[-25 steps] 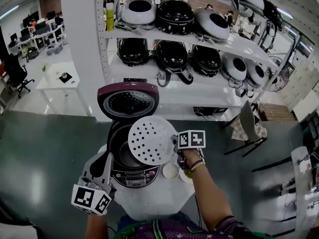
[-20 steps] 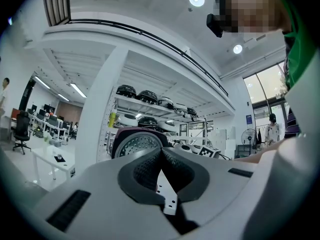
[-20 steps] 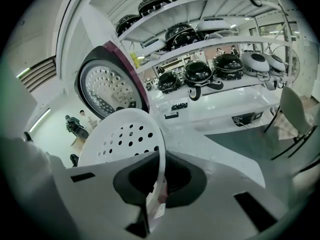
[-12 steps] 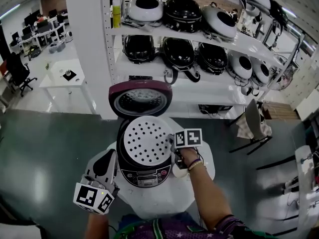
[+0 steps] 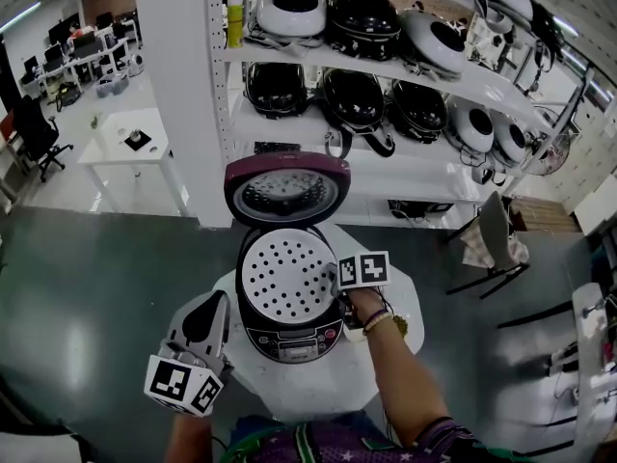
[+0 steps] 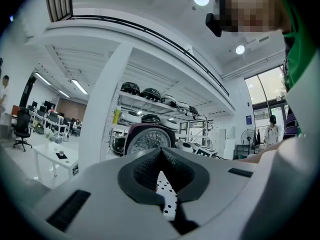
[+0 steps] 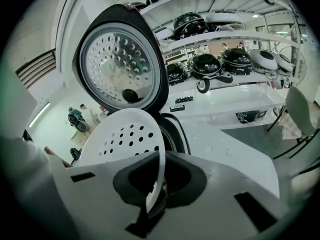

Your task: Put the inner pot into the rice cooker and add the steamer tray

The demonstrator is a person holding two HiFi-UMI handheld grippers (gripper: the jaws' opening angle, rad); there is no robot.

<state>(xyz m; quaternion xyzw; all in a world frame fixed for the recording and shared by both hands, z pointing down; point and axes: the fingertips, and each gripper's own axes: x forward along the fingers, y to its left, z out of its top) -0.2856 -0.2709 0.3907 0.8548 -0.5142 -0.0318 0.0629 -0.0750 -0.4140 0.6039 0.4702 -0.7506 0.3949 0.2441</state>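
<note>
Jaws of the right gripper [image 5: 339, 294] pinch the rim of a round white perforated steamer tray [image 5: 284, 276] over the open maroon-lidded rice cooker [image 5: 291, 337]. Those of the left gripper [image 5: 213, 304] sit together, empty, beside it

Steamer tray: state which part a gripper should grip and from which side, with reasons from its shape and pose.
Grip the steamer tray by its thin rim at the right edge, one jaw on each face. It is a flat perforated disc over the rice cooker, and the open lid blocks the back.
</note>
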